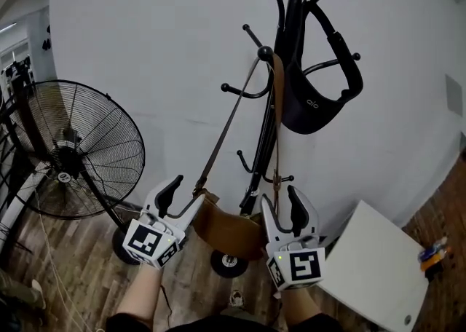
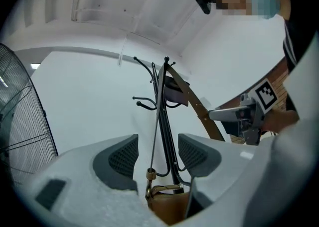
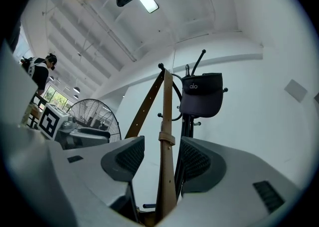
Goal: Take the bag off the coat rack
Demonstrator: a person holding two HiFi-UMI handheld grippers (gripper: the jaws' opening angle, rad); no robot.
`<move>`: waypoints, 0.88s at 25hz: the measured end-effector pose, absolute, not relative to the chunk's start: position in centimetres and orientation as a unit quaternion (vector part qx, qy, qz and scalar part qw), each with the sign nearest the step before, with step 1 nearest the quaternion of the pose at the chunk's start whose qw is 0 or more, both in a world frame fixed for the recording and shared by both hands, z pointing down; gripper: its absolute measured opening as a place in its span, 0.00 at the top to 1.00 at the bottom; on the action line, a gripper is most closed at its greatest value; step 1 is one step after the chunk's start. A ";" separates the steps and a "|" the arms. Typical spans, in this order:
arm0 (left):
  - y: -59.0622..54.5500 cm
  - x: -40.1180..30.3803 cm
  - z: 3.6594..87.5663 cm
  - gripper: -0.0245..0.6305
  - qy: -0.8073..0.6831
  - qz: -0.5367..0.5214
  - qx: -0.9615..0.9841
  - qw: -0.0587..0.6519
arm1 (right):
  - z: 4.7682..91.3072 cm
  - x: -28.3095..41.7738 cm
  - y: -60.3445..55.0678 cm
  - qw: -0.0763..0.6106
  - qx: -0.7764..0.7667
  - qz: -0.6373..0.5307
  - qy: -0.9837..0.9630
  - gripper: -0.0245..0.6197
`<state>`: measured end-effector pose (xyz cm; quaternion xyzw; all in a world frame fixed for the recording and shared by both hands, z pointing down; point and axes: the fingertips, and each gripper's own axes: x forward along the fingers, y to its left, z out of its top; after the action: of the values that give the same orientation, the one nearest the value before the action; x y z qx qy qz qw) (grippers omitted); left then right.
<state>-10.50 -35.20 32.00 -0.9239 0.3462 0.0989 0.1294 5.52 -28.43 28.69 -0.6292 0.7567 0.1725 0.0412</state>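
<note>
Since the bag (image 1: 227,230) hangs from the rack (image 1: 293,25) with left claw (image 1: 183,196) and right claw (image 1: 282,203) both apart around its strap (image 1: 277,127), a sideways pull could snag the hook (image 1: 265,52) and perhaps tip the rack.

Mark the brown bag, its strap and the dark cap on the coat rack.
brown bag (image 1: 227,230), head view, on its leather body.
strap (image 3: 167,121), right gripper view, on the flat stretch above its loop.
dark cap (image 1: 314,111), head view, on its crown.
</note>
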 end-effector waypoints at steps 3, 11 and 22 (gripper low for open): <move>-36.2 -9.5 31.5 0.59 0.340 0.094 -0.926 0.136 | 29.5 5.5 -29.1 0.033 -0.627 0.165 0.761 0.67; -37.9 -6.9 30.8 0.61 0.318 0.098 -0.932 0.145 | 30.1 6.8 -29.8 0.018 -0.636 0.173 0.752 0.81; -38.5 -5.2 30.6 0.64 0.302 0.108 -0.934 0.157 | 30.0 7.9 -30.5 0.036 -0.630 0.180 0.755 0.91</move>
<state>-5.16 -38.49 30.56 -0.9340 0.3022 0.1079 0.1571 7.89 -30.49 30.01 -0.6296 0.7548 0.1804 0.0359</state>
